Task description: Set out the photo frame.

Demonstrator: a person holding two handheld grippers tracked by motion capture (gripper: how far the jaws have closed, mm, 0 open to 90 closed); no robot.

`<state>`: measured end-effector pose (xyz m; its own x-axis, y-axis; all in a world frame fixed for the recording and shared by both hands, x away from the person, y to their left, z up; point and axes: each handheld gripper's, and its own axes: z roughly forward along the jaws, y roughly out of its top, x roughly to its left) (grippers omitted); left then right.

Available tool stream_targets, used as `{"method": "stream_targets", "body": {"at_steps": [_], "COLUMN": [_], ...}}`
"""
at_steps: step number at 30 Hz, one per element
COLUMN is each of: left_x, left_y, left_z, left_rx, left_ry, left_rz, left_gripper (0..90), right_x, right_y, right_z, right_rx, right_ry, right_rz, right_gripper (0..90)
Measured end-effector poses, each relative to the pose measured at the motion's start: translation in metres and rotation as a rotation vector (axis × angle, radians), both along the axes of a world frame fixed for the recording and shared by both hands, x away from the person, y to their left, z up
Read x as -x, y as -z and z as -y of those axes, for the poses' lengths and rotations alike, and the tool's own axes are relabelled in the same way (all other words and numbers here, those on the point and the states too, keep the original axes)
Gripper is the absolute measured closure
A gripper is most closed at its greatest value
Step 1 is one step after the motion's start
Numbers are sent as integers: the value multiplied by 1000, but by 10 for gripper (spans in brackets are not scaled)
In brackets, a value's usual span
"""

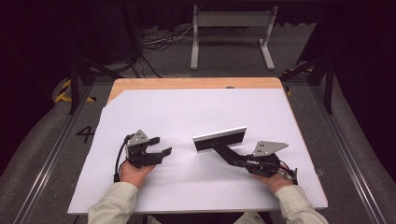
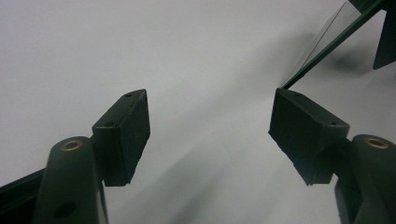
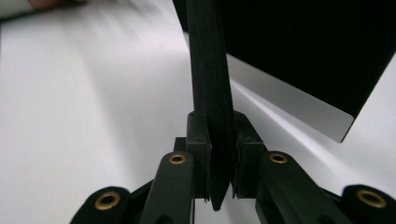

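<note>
You see a plain white sheet (image 1: 196, 112) over a light wooden table (image 1: 187, 83). Toward your two o'clock, a black tool with a silver-grey blade (image 1: 219, 139). Both grippers are black, topped with grey plates. Your sleeves (image 1: 113, 205) are pale beige.

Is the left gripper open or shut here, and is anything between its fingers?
Open. In the left gripper view its two fingers stand wide apart with just the white sheet between them; the high view shows the left gripper spread too.
</note>
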<state>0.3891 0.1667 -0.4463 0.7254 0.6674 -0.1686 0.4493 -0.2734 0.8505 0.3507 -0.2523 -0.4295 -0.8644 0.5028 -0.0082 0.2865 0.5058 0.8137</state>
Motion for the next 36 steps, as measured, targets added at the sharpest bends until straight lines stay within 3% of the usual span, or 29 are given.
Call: {"method": "stream_targets", "body": {"at_steps": [3,13,18,30,36], "left_x": [1,1,-1,-3,-1], "left_y": [-1,-1,-1,-6,-8], "left_z": [0,0,3,13,21], "left_rx": [-3,-3,2,13,7], "left_ry": [6,0,4,40,67], "left_rz": [3,3,2,16,26], "left_gripper": [294,295,295,290,288], "right_x": [0,-1,0,2,5], "right_y": [2,5,9,6,-7], "right_z": [-1,-1,-1,1,14], "right_rx": [35,57,104,122,78], "right_ry": [-8,-3,-8,7,34], "right_rz": [7,-10,-2,12,43], "right_gripper": [799,790,786,752,708]}}
